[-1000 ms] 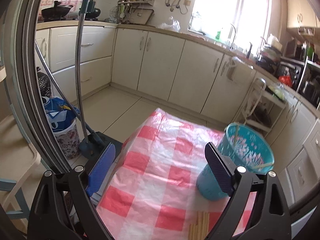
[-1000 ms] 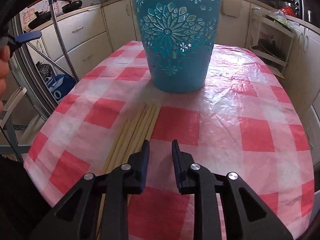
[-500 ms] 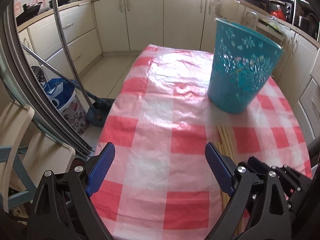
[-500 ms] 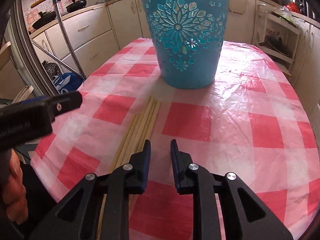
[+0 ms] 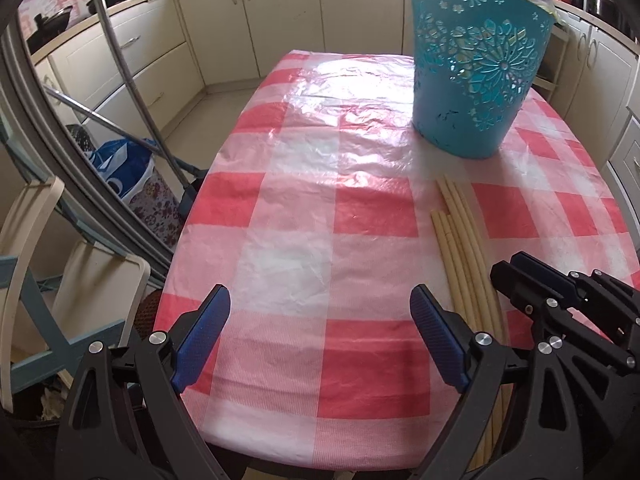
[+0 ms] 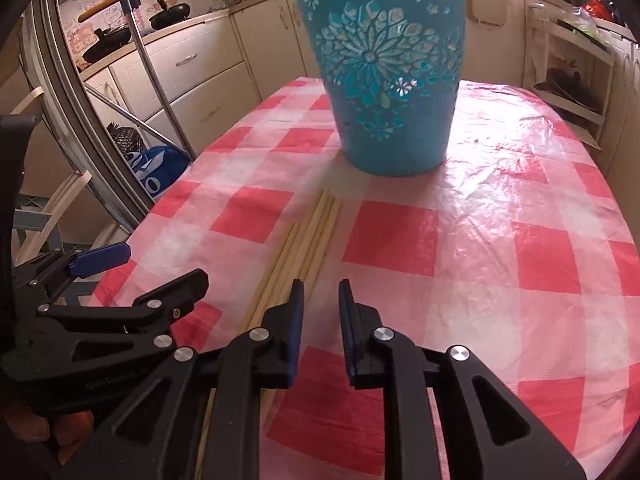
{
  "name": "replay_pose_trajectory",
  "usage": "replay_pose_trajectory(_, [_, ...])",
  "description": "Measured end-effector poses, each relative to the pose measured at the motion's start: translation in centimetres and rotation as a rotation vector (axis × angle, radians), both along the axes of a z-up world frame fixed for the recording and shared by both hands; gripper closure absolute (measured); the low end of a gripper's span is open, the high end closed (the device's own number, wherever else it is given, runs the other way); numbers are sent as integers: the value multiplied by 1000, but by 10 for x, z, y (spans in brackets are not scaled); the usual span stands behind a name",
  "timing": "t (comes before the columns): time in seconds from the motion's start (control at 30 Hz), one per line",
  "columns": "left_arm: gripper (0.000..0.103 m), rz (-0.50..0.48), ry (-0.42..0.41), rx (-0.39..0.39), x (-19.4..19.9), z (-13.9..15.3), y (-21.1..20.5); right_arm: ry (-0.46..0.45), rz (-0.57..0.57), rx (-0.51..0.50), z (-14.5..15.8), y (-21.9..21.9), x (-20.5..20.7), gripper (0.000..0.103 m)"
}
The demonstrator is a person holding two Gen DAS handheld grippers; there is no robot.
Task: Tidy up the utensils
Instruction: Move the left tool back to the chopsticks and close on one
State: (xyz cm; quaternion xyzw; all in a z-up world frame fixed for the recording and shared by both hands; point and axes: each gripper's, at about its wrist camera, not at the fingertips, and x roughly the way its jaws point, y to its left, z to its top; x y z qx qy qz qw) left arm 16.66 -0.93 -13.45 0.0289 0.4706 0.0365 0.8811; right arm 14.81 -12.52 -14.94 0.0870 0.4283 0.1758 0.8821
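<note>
The left hand-held gripper [image 5: 320, 334] hangs low over the near edge of the bench [image 5: 288, 208] with its two blue-padded fingers [image 5: 202, 336] spread wide and nothing between them; just to its right sits the right hand-held gripper [image 6: 321, 310], whose fingers stand only a narrow gap apart, parted a little and holding nothing, their tips above the red and white checked cloth [image 6: 500, 240]; in the left wrist view the black frame of the right hand-held gripper shows at the lower right, and in the right wrist view the left one shows at the lower left with a bit of the person's hand [image 6: 44, 420] beneath it; the bundle of pale wooden chopsticks [image 6: 304, 240] lies flat on the cloth, side by side and touching, running from under the left finger of the right hand-held gripper forward toward the far end of the bench; in the left wrist view the same chopsticks [image 5: 460, 248] lie just right of its right finger, between the two tools; beyond the far tips of the chopsticks, near them but apart, a teal basket [image 6: 384, 72] with cut-out flower patterns stands upright on the cloth; past the bench, to the left, metal poles [image 5: 132, 92] lean beside a blue bag [image 5: 116, 164] on the floor; furthest off run cream kitchen cabinets [image 5: 280, 12].
</note>
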Motion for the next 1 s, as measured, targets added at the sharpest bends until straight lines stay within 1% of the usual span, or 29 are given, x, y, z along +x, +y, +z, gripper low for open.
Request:
replay_pose_trajectory(0.1, [16,12,1,-14,-2,-1,2,-1,10,-16,1,2,1,85])
replay_pose_trajectory(0.2, [16,11,-15,-24,-3,3,-1,17,5,44,1,-7,1,85])
replay_pose_trajectory(0.3, [16,17,-17,-18,-3,2,-2,19,15,30,0,-5,1,85])
replay_pose_trajectory(0.5, [16,41,-26,-33,-4,4,5,21,31,86,0,-5,4,85])
replay_pose_trajectory(0.6, [16,47,-23,-34,-4,2,7,17,44,28,0,2,5,85])
replay_pose_trajectory(0.67, [16,37,-17,-34,-4,1,4,26,41,-30,2,2,4,85])
replay_pose_trajectory(0.77, [16,0,-18,-33,-4,2,-6,48,28,-48,1,-9,2,88])
replay_pose_trajectory(0.83, [16,-30,-19,-29,-1,4,-15,50,21,-79,1,-16,-2,88])
replay_pose_trajectory(0.9, [16,-54,-19,-10,3,4,-25,59,14,-86,1,-25,-4,88])
replay_pose_trajectory(1.0, [16,-63,7,30,10,-1,-34,71,6,-70,0,-33,-5,89])
